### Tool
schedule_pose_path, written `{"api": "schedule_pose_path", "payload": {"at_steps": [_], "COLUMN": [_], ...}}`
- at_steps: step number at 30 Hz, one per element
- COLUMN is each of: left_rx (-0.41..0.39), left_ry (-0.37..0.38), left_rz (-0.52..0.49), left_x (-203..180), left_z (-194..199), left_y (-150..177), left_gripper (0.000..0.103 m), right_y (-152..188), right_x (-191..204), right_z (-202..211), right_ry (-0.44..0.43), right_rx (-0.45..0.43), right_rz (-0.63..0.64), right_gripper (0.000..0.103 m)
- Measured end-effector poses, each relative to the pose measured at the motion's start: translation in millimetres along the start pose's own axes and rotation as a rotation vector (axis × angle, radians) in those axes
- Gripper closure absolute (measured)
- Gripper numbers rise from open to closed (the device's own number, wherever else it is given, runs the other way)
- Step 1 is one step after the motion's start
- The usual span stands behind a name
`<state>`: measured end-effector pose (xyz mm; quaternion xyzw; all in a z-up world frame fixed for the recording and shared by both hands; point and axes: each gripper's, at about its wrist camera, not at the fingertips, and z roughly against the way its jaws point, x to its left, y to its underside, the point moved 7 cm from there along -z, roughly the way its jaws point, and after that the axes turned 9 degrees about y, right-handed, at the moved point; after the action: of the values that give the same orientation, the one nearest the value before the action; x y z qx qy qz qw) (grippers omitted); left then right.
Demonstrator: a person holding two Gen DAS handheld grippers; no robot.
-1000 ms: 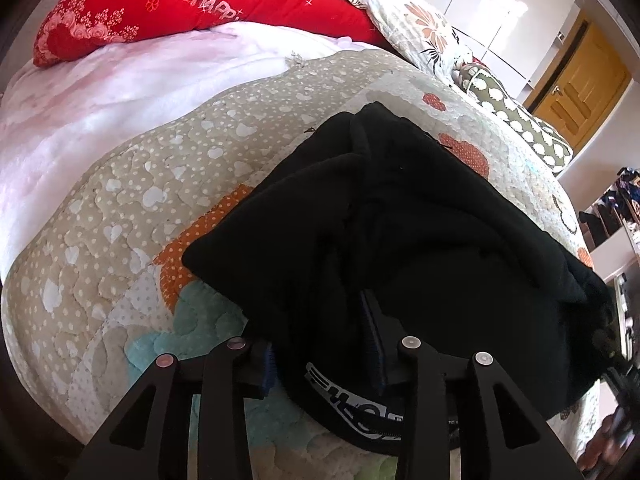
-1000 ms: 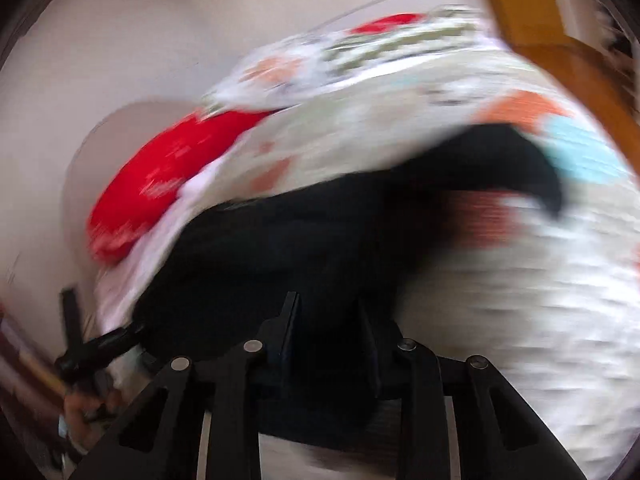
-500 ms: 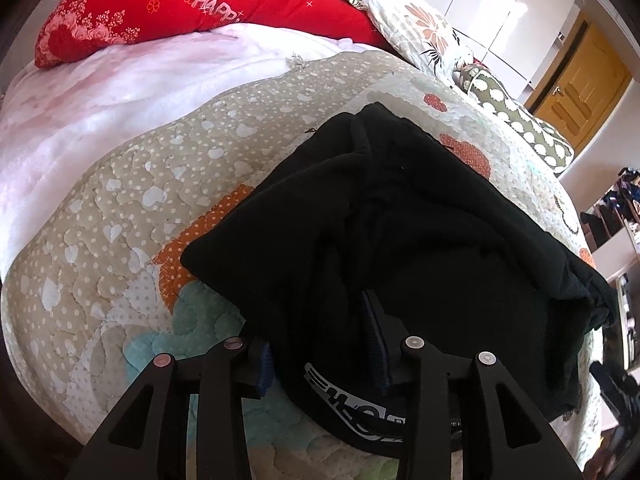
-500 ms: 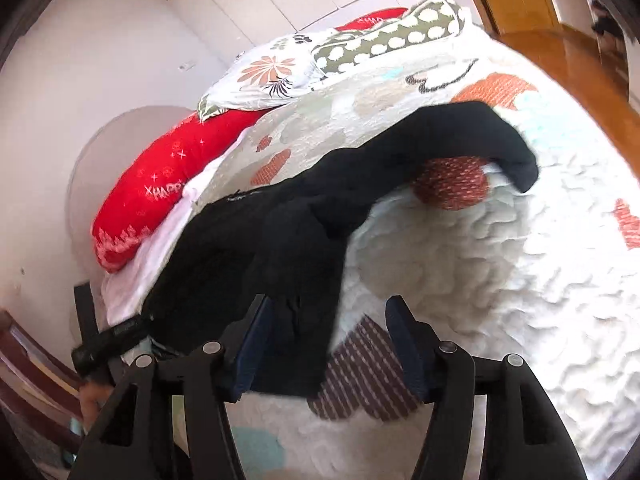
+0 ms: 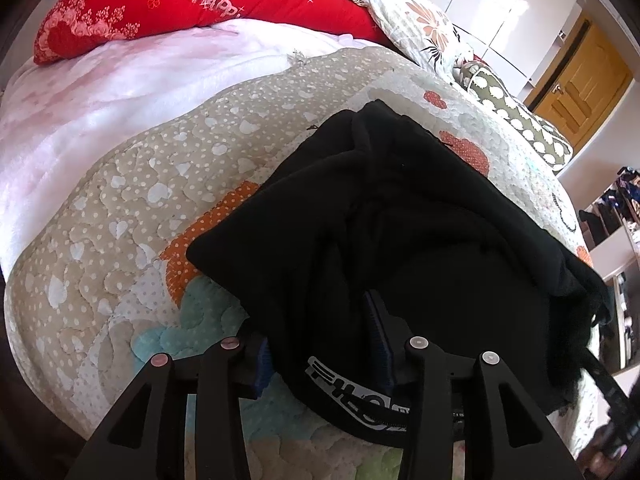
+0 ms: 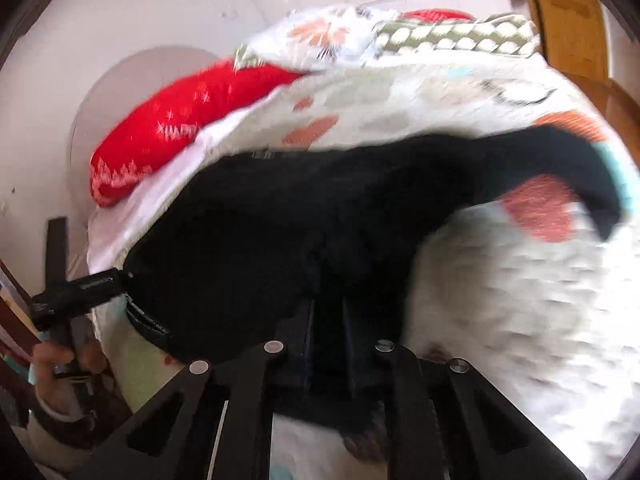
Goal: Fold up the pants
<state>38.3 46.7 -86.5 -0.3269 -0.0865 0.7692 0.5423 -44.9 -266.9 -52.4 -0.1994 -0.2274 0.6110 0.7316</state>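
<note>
Black pants (image 5: 420, 216) only half-folded near the quilt's (image 5: 132, 208) front edge, waistband between opening left gripper (image 5: 324, 348), cloth in closing right gripper (image 6: 326, 340), leg unfolded.

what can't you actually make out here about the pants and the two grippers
- Right wrist view: motion blur; the right gripper closes on black pants, but which part is unclear.
- Left wrist view: pants cover the left gripper pads; its jaws are opening.
- Left wrist view: waistband lettering is partly hidden by a finger.
</note>
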Motion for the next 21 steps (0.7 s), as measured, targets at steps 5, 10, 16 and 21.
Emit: {"api": "schedule_pose_path", "payload": {"at_steps": [5, 10, 16, 21], "left_rx": [-0.002, -0.006, 0.003, 0.002], "left_ry": [0.004, 0.003, 0.010, 0.081], "left_rz": [0.009, 0.015, 0.022, 0.075], "left_x": [0.7, 1.1, -0.2, 3.2], "left_z": [2.2, 2.8, 4.6, 4.9], "left_y": [0.6, 2.2, 3.6, 3.5], "left_gripper": [0.062, 0.061, 0.052, 0.037], "right_y": [0.3, 22.8, 35.5, 29.1], "right_x": [-73.8, -153.9, -142.0, -124.4], "right_z": [60.0, 81.8, 59.4, 11.2], "right_ry": [0.182, 0.338, 0.129, 0.075], "right_rx": [-0.085, -0.081, -0.045, -0.006], "right_rz": [-0.073, -0.267, -0.377, -0.413], "right_gripper": [0.092, 0.092, 0.046, 0.045]}}
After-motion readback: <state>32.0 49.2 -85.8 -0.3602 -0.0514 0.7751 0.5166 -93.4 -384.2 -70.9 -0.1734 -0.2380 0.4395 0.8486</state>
